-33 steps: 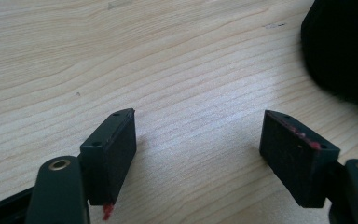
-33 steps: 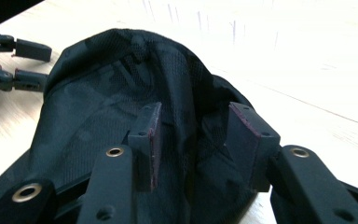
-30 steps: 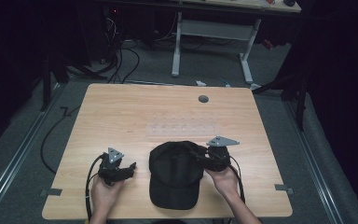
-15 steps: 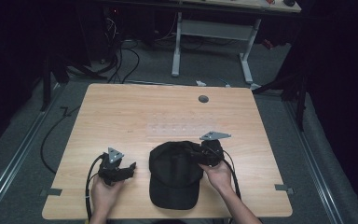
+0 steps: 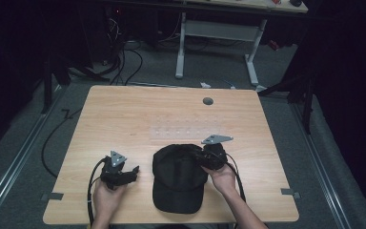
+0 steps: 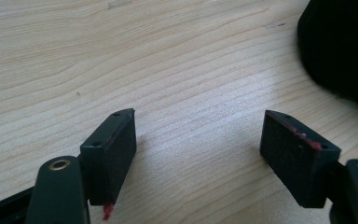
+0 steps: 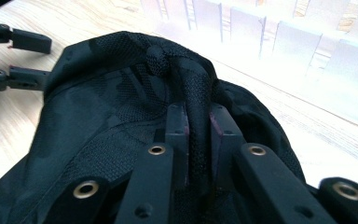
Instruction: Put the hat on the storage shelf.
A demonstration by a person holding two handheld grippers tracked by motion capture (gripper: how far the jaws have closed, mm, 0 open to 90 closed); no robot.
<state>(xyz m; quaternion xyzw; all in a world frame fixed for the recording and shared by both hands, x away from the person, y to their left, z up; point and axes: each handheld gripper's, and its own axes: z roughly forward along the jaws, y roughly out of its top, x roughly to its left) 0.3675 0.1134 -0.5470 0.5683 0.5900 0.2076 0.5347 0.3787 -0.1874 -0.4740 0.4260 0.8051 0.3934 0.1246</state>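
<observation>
Right tool was clamped on a raised fold of mesh at the back of the black cap, jaws nearly closed with the fabric pinched between them; the cap sat near the front edge of the tabletop, brim toward the person. Left tool was wide open and held nothing, jaws low over bare wood just left of the cap, not touching it. Far half of the tabletop was mostly open, with a clear plastic tray just behind the cap.
</observation>
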